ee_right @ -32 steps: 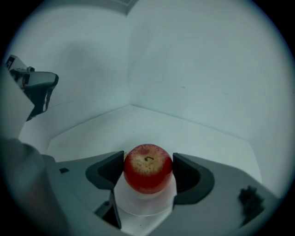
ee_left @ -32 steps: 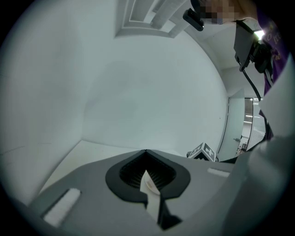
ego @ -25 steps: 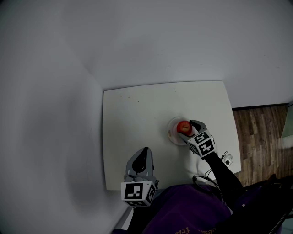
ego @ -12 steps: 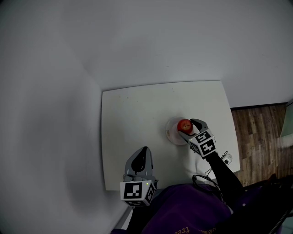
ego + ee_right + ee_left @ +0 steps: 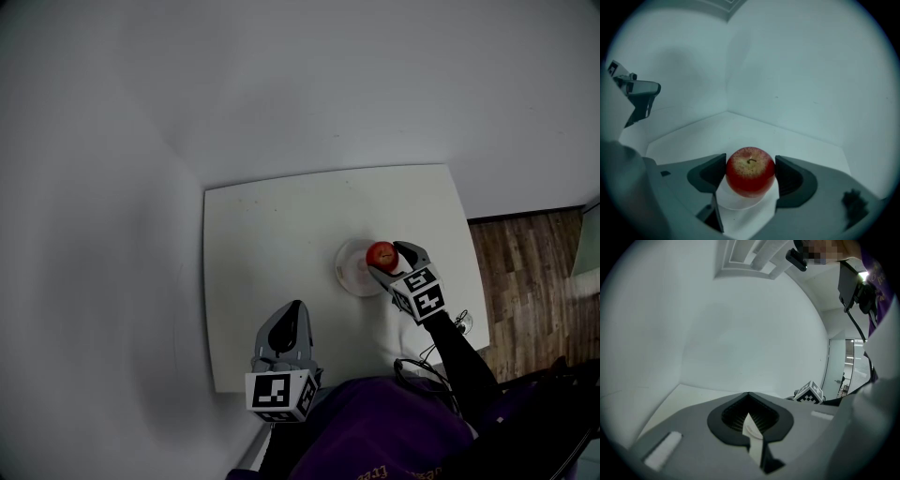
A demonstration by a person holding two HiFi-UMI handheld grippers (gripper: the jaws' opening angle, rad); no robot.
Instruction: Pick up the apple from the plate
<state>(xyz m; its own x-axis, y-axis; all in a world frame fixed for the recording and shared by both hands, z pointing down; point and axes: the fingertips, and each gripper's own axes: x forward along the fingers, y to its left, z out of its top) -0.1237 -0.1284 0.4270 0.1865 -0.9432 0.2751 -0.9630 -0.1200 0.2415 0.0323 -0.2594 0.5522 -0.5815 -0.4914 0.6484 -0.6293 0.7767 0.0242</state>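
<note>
— How will the apple [image 5: 750, 176] handle?
— Firm, round, smooth and light, I'd judge; take it at its widest sides. The right tool [image 5: 750, 162] clasps it there, over the plate [image 5: 738, 199], centre-right in the head view.
— The left tool [image 5: 749, 399]?
— Clenched, empty.
— Writing?
— Only square markers [image 5: 421, 291].

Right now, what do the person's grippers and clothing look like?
Both the left gripper and right gripper are grey, with dark ribbed pads inside the fingers. Each carries a cube of black-and-white square markers. The right sleeve is black; the top is purple.
</note>
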